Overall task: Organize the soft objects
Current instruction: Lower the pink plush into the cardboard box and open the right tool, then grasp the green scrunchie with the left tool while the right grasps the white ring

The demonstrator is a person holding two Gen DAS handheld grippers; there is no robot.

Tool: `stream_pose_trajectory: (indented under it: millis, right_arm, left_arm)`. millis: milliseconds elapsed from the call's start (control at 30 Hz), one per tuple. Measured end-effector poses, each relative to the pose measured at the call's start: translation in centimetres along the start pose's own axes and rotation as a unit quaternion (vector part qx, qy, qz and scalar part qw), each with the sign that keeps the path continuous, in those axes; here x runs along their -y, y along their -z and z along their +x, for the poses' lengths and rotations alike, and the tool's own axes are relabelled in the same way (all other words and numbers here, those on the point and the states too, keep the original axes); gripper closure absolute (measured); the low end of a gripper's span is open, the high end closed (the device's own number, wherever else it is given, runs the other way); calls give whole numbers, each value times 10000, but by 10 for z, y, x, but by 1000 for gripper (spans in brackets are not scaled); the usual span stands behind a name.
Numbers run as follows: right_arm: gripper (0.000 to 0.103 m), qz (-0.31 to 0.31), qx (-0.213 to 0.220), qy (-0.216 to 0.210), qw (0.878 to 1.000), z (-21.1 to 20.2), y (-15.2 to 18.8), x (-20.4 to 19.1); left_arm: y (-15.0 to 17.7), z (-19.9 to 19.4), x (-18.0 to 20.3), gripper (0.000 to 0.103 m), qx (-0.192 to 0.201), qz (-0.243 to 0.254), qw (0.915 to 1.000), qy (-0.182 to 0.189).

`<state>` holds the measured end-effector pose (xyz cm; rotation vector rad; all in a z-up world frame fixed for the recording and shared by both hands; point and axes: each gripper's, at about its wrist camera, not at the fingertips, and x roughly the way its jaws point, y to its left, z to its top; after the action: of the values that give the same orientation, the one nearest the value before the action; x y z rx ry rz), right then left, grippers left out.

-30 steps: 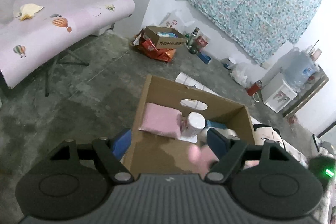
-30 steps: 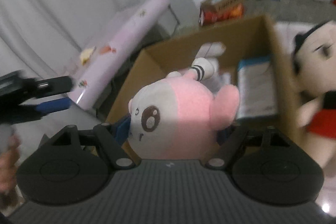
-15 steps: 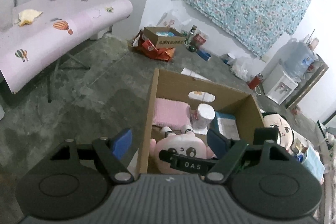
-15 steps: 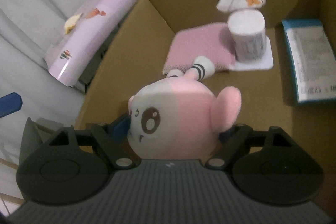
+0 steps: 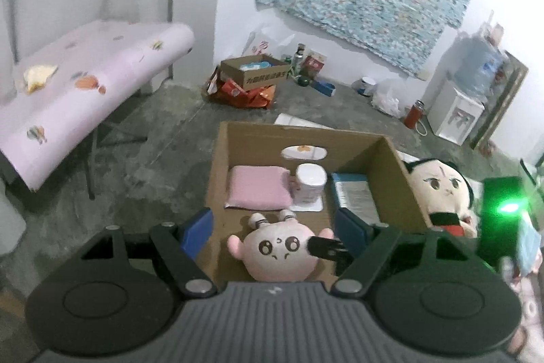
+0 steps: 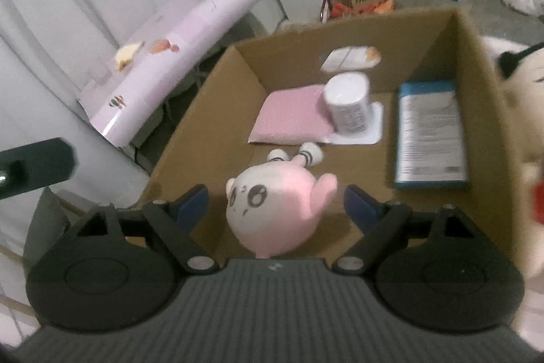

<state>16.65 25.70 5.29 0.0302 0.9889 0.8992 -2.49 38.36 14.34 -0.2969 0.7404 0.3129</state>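
A pink and white plush toy (image 5: 277, 252) lies in the near part of an open cardboard box (image 5: 217, 165); it also shows in the right wrist view (image 6: 272, 210). My right gripper (image 6: 275, 204) is open, its blue pads clear of the plush on either side. My left gripper (image 5: 273, 227) is open and empty above the box's near edge. A pink cushion (image 5: 260, 187), a white roll (image 5: 309, 184) and a blue-edged packet (image 5: 353, 193) lie in the box. A black-haired doll (image 5: 440, 189) sits outside the box's right wall.
A table with a pink cloth (image 5: 85, 91) stands at the left. A small carton (image 5: 255, 73), bottles and bags lie by the far wall. A white cabinet with a water jug (image 5: 455, 111) is at the right. The floor is bare concrete.
The right gripper carried the plush into the box, then opened and let it go. The plush now lies on the box floor. The left gripper drew back and tilted up a little.
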Motion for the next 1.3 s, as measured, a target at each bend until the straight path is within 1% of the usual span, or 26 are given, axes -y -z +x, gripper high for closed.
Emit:
stream_pose_trajectory:
  millis: [100, 200, 367, 400, 467, 567, 600, 667, 733, 800, 833, 900, 933, 1000, 1067, 1100, 1167, 1233, 1267, 1300]
  right_arm:
    - [16, 44, 334, -105, 9994, -46, 6, 18]
    - [16, 115, 689, -189, 9974, -100, 16, 45]
    - [16, 228, 1378, -16, 9902, -195, 51, 104]
    - [16, 228, 1508, 64, 9883, -214, 61, 119]
    - [16, 238, 1766, 366, 9833, -248, 81, 148]
    - [16, 383, 2190, 1009, 9697, -296, 115, 193]
    - [16, 499, 2305, 1199, 9644, -311, 127, 210]
    - [16, 878, 2492, 1449, 9535, -332, 150, 245]
    - [16, 1282, 2617, 1573, 9436, -342, 167, 278]
    - [16, 1710, 2649, 1692, 9338, -345, 181, 309]
    - [16, 1829, 2724, 1721, 9288, -346, 185, 321]
    - [17, 1934, 2801, 1800, 9229, -341, 191, 335]
    - [18, 1930, 2763, 1904, 9220, -339, 191, 341]
    - [18, 1774, 2601, 2178, 9238, -335, 195, 350]
    - [18, 1613, 2356, 2462, 9262, -329, 203, 353]
    - [18, 1560, 2236, 2590, 9266, -327, 210, 355]
    - [18, 1688, 1971, 2699, 9273, -319, 222, 358]
    - [20, 2054, 1642, 2718, 9257, -311, 233, 370]
    - [21, 2142, 1594, 2667, 9261, -310, 234, 374]
    - [21, 2135, 1645, 2578, 9279, -310, 233, 374]
  left_arm:
    - [-1, -8, 27, 23, 0, 225, 9997, 52]
    - [-2, -13, 56, 23, -34, 451, 9989, 156]
    - [1, -18, 122, 23, -51, 987, 9945, 359]
    - [2, -17, 134, 23, -72, 1073, 9933, 418]
    - [8, -18, 165, 22, -133, 1303, 9897, 576]
    - [18, -17, 208, 21, -226, 1650, 9826, 818]
    - [23, -16, 220, 21, -249, 1751, 9802, 885]
    - [32, -10, 253, 19, -327, 2021, 9731, 1058]
    - [43, 0, 281, 19, -444, 2232, 9665, 1186]
    - [54, 15, 308, 20, -600, 2459, 9592, 1262]
    - [61, 25, 324, 20, -677, 2577, 9552, 1287]
    - [72, 42, 347, 20, -785, 2713, 9502, 1319]
    - [79, 55, 358, 20, -841, 2812, 9467, 1328]
    - [90, 83, 377, 27, -941, 3035, 9401, 1235]
    - [100, 110, 391, 36, -986, 3240, 9343, 1114]
    - [103, 123, 396, 38, -987, 3332, 9316, 1063]
    - [109, 151, 401, 40, -1019, 3373, 9307, 978]
    - [112, 177, 400, 40, -1070, 3255, 9348, 932]
    - [112, 188, 400, 43, -1068, 3189, 9374, 900]
    - [113, 199, 398, 43, -1013, 3155, 9396, 850]
